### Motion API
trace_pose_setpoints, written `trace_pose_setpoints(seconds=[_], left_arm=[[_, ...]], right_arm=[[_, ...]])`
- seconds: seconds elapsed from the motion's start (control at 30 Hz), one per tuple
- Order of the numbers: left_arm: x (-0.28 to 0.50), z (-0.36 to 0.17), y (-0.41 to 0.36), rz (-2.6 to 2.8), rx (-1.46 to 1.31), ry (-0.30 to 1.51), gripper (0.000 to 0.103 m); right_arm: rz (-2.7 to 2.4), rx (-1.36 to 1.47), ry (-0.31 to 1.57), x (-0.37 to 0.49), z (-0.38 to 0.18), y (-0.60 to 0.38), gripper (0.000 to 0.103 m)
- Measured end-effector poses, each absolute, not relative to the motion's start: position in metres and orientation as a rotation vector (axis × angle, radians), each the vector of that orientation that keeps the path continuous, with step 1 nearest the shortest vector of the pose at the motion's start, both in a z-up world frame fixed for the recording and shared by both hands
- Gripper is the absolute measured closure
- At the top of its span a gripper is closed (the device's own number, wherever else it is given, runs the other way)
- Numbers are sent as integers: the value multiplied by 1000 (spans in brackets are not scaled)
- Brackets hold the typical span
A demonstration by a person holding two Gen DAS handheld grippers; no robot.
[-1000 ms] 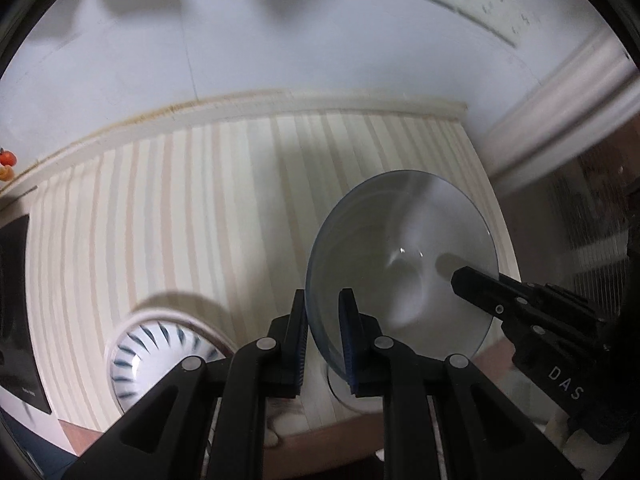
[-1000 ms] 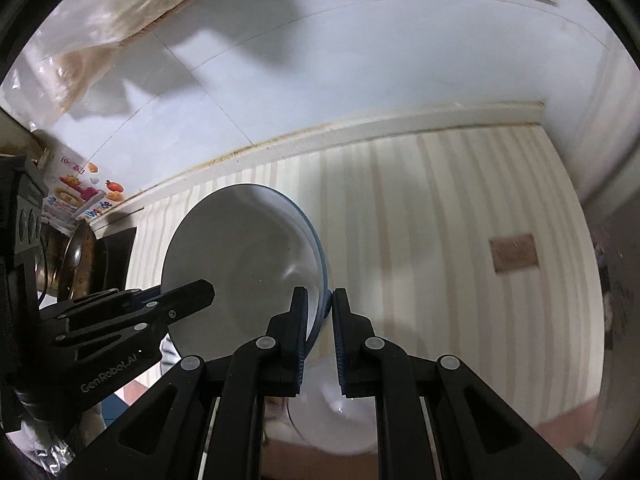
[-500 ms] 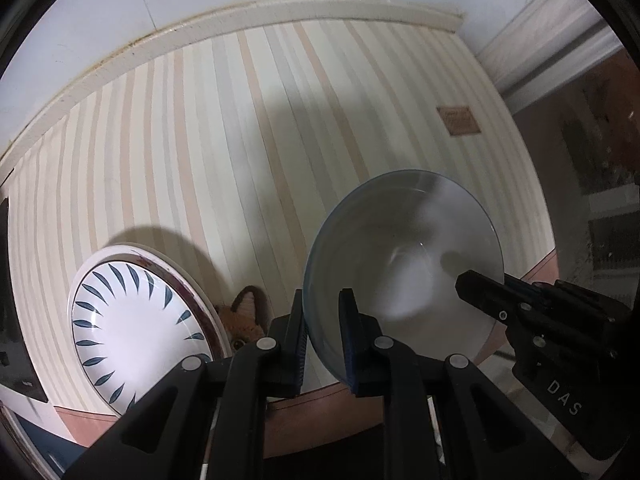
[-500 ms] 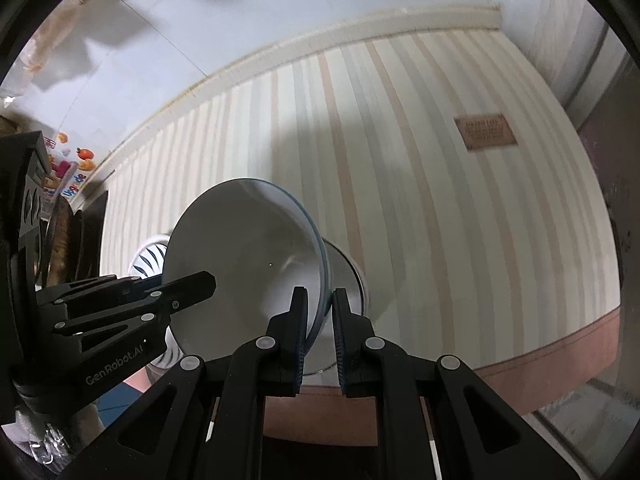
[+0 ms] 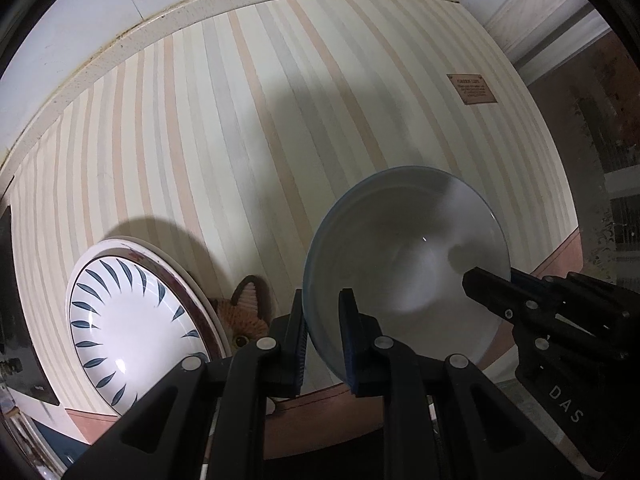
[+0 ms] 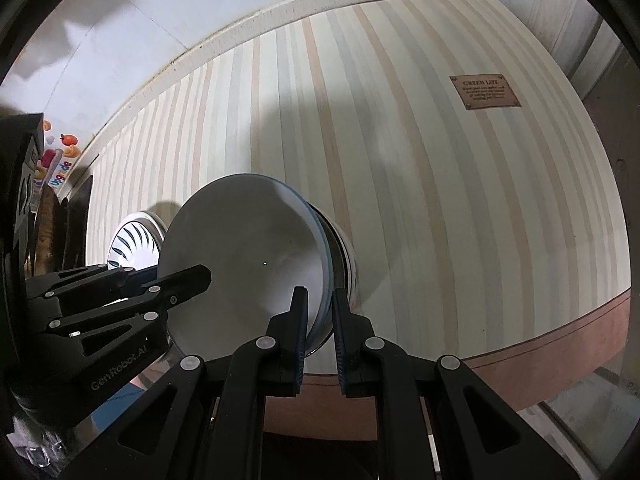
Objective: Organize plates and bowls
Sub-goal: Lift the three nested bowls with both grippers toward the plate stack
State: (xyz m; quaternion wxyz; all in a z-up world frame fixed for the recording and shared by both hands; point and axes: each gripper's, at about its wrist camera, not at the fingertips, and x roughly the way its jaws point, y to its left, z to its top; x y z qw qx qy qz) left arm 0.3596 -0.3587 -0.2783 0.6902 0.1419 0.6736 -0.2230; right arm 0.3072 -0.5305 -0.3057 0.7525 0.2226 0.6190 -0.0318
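A white bowl with a pale blue rim [image 5: 404,264] is held by both grippers at once. My left gripper [image 5: 323,336] is shut on its left rim. My right gripper [image 6: 319,332] is shut on its right rim and shows in the left wrist view [image 5: 532,308] as a black jaw. The bowl [image 6: 244,256] hangs over a second bowl [image 6: 344,260] on the striped table, whose wall shows just beyond the held rim. A stack of plates with blue leaf marks [image 5: 132,328] lies to the left on a cat-picture mat [image 5: 244,316].
The striped tablecloth [image 5: 260,120] runs to a white wall ledge at the back. A small brown label [image 6: 486,91] lies on the cloth at right. Dark appliances and a colourful packet [image 6: 52,160] stand at the far left. The table's front edge has a brown border [image 6: 560,344].
Both grippers have tilted down and lowered with the bowl. The wall has left view, the plates and the second bowl have come into view below.
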Motion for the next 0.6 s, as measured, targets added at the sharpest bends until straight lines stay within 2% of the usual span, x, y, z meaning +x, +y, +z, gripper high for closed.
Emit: trace_pose_setpoints(seconds=[0.43,0.6], left_arm=[[357,-291,-363,-494,360,1492,90],[352,-278,-356,-499,349,1463,90]], right_arm=[[-80,436,1365,313,-305,-529,89],[-84,457,1363,311,-303,-531,88]])
